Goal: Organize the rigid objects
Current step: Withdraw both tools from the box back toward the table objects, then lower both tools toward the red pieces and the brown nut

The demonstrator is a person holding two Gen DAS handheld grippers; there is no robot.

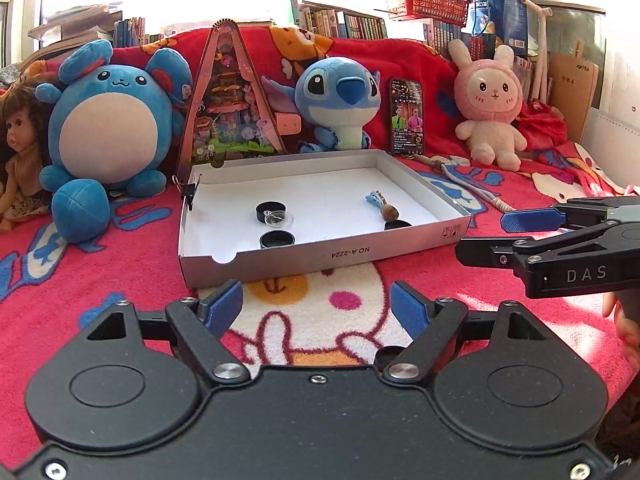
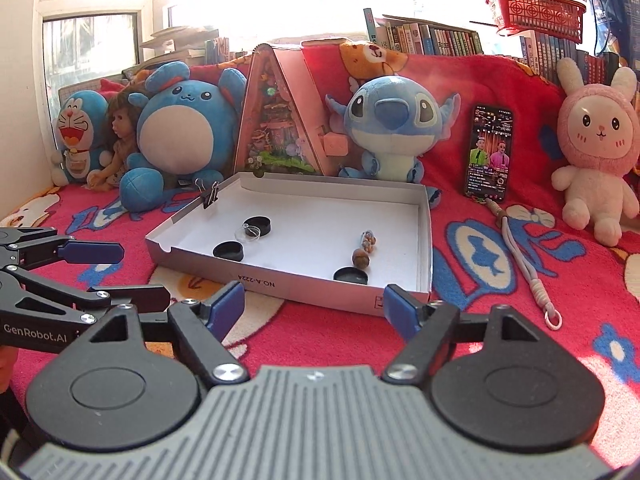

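Note:
A shallow white cardboard box (image 1: 276,257) (image 2: 425,240) lies on the red blanket. In it lie black round caps (image 1: 277,239) (image 2: 228,251), a clear lid (image 1: 279,219) (image 2: 248,233) leaning on another black cap, a third black cap (image 1: 397,225) (image 2: 351,275) and a beaded charm with a brown nut (image 1: 389,212) (image 2: 361,259). A binder clip (image 1: 188,191) (image 2: 210,199) grips the box's far left corner. My left gripper (image 1: 316,310) is open and empty, just short of the box's near wall. My right gripper (image 2: 314,306) is open and empty, near the box's front right corner. A black cap (image 1: 390,354) lies under the left gripper's right finger.
Plush toys (image 1: 108,120) (image 2: 394,124), a doll (image 1: 18,148), a triangular toy house (image 1: 230,96) and a lit phone (image 1: 407,117) (image 2: 488,152) line the back. A cord strap (image 2: 524,256) lies right of the box. Each gripper shows in the other's view (image 1: 516,236) (image 2: 108,276).

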